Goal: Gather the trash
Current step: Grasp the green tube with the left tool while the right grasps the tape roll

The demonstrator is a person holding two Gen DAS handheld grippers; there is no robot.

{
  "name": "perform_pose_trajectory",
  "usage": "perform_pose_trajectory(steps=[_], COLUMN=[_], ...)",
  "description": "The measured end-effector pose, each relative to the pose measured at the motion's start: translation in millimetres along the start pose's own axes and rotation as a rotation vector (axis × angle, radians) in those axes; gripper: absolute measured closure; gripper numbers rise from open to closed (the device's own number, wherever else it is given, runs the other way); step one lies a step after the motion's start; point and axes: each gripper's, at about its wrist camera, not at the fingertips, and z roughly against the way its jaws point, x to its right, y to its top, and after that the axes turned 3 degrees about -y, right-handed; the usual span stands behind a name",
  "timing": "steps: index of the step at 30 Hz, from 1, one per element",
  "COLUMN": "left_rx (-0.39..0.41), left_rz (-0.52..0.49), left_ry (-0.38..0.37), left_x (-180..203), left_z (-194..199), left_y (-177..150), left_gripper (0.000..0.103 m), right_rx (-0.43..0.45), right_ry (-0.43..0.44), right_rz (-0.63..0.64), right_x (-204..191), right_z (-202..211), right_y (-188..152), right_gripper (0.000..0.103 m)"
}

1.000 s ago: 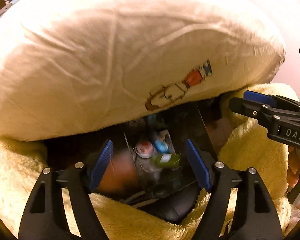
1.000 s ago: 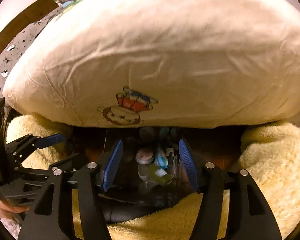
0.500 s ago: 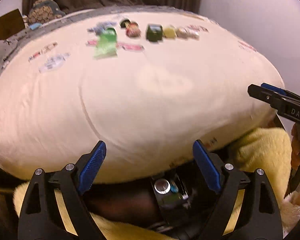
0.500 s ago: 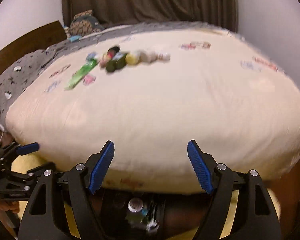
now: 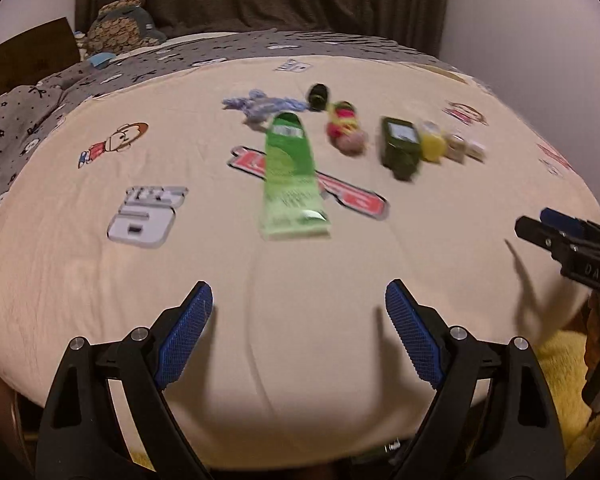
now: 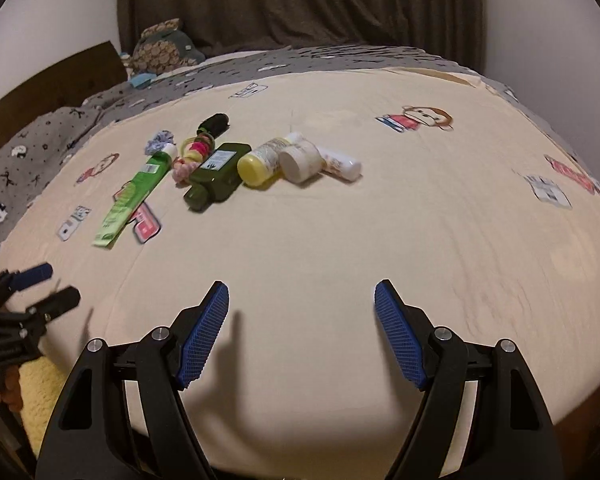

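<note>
While both tools hang over the near edge of the bed, neither carries anything: the left tool stands wide with only the cream blanket showing between its blue pads, and the right tool is likewise wide and empty. The trash lies in a loose row on the blanket, well apart from both tools. In the right wrist view the row sits at about 11 o'clock from the tool: a flat green tube at the left end, a pink and yellow bundle just beside it, a dark green bottle, a yellow-capped bottle, a white jar and a small white bottle at the right end. A black cylinder lies behind the bundle, and a bluish crumpled piece lies at the tube's far tip. The bottles and jar appear to touch one another; blur leaves the exact contacts unclear. In the left wrist view the tube points at roughly 12 o'clock. Grey patterned bedding covers the far left of the bed, with a dark curtain behind. A yellow fleece shows at the lower right there.
</note>
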Motion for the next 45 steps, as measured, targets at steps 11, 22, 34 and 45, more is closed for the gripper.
perform_pose_trajectory(steps=[11,22,34,45], left_rx=[-0.032,-0.070,-0.080,-0.085], left_rz=[0.087,0.051,0.038,0.015], left_ry=[0.044,0.044,0.046,0.014], left_x=[-35.2,-22.0,-17.8,-12.2], left_z=[-49.8,-94.1,-119.7,-90.5], left_y=[56.4,91.2,117.6,91.3], left_gripper=[0.020,0.028,0.057,0.064], right_rx=[-0.034,-0.057,-0.044,-0.026], right_ry=[0.021,-0.001,-0.015,-0.003], right_rz=[-0.007,0.010,0.044,0.035], right_x=[7.0,2.0,-5.0,0.9], right_z=[-53.5,-86.0,-89.6,-60.5], right_y=[47.1,73.8,85.7,60.1], right_gripper=[0.050,0.054,0.077,0.077])
